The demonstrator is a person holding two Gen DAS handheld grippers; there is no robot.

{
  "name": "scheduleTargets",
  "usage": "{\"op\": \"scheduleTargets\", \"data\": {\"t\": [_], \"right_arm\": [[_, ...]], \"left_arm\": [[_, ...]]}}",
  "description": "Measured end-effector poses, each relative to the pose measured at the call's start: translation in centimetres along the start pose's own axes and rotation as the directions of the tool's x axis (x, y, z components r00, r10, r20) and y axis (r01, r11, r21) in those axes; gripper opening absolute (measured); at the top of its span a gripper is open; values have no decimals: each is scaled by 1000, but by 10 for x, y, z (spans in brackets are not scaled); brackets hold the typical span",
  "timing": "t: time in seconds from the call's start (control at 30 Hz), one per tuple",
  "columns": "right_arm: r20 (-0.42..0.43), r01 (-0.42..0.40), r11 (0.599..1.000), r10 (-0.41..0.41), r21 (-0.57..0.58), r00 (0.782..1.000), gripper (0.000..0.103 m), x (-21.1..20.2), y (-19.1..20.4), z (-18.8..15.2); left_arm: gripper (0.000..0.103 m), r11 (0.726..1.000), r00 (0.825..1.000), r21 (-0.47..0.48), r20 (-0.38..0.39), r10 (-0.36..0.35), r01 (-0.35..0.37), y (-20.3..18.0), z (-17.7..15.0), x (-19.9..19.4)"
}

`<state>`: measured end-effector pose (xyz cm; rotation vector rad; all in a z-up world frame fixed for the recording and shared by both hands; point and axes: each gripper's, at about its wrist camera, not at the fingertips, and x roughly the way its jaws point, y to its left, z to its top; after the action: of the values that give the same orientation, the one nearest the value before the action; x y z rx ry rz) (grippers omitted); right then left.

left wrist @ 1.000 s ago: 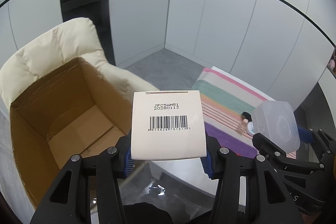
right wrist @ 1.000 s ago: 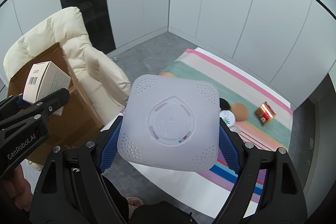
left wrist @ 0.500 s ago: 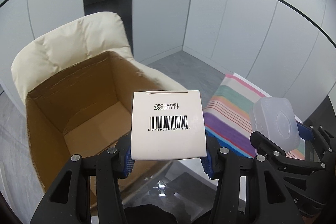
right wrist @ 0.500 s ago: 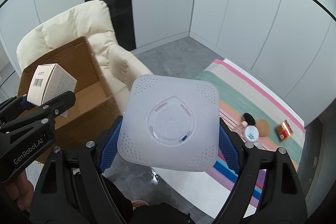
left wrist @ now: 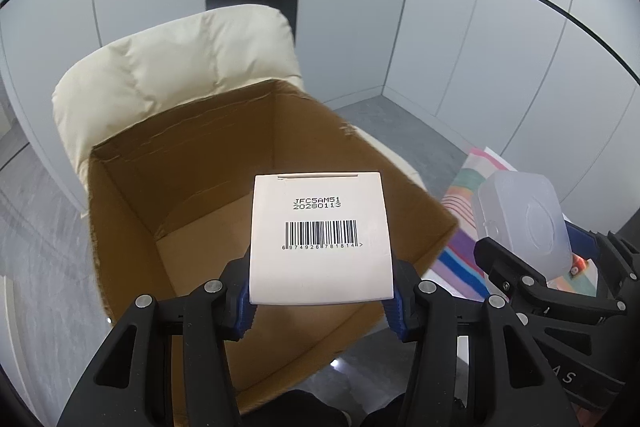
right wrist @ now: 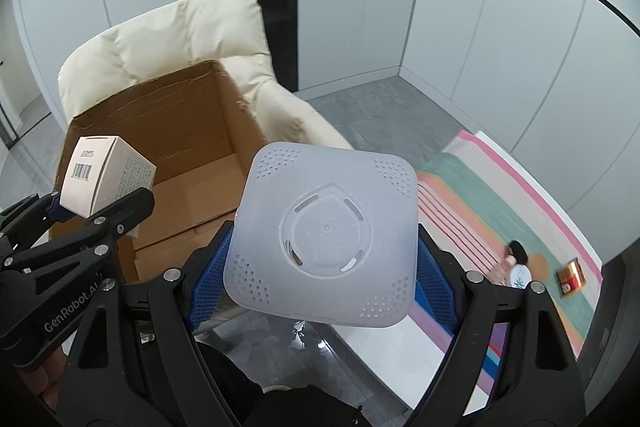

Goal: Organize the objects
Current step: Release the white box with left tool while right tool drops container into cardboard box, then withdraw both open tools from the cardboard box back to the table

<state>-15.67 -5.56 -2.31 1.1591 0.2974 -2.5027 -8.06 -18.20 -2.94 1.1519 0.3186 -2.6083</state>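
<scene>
Here, the left hand-held gripper (left wrist: 320,303) clamps a small white carton (left wrist: 320,239) between its blue pads, barcode face toward the camera, held above the open mouth of a brown cardboard box (left wrist: 200,195). At 3 o'clock of it, the right hand-held gripper (right wrist: 320,291) is closed on a translucent plastic container (right wrist: 324,235), square with rounded corners, perforated at each corner and with a round moulded centre, gripped at its two sides. Seen from the right wrist, the white carton hangs at 9 o'clock over the box's left wall. The cardboard box stands open on a cream padded armchair (left wrist: 176,63), whose backrest rises behind it at 12 o'clock. At 4 o'clock in the right wrist view, a striped multicoloured cloth (right wrist: 492,187) covers a white bench (right wrist: 384,355); near the cloth's far end lie a small bottle with a dark cap (right wrist: 516,259), a round tan object (right wrist: 540,265) and a small red-and-gold packet (right wrist: 572,277).
</scene>
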Motion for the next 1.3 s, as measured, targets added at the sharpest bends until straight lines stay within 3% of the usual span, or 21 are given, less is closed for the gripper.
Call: {"op": "scheduleTargets", "data": {"t": [0.63,0.87,0.97,1.1,1.2,1.3], "right_arm": [[-37,-74,995,72,-62,997,85,28,59,17],[-52,-87,994,84,-62,995,86,35,64,20],[-53,-80,995,76,-65,996,89,36,63,21],[-48,-77,996,75,-44,996,91,35,56,22],[-48,-63,998,61,-28,997,99,33,49,20],[-36,-57,998,56,-27,998,100,28,44,19]], "left_arm": [[54,989,996,-121,-49,74,-79,71,-7,3],[74,982,992,-138,-46,121,-126,82,-7,1],[88,980,989,-138,-40,140,-144,82,-6,0],[95,975,984,-136,-22,175,-177,80,-6,-1],[96,973,983,-138,-18,182,-182,81,-6,0],[96,973,983,-136,-16,184,-184,81,-5,1]]}}
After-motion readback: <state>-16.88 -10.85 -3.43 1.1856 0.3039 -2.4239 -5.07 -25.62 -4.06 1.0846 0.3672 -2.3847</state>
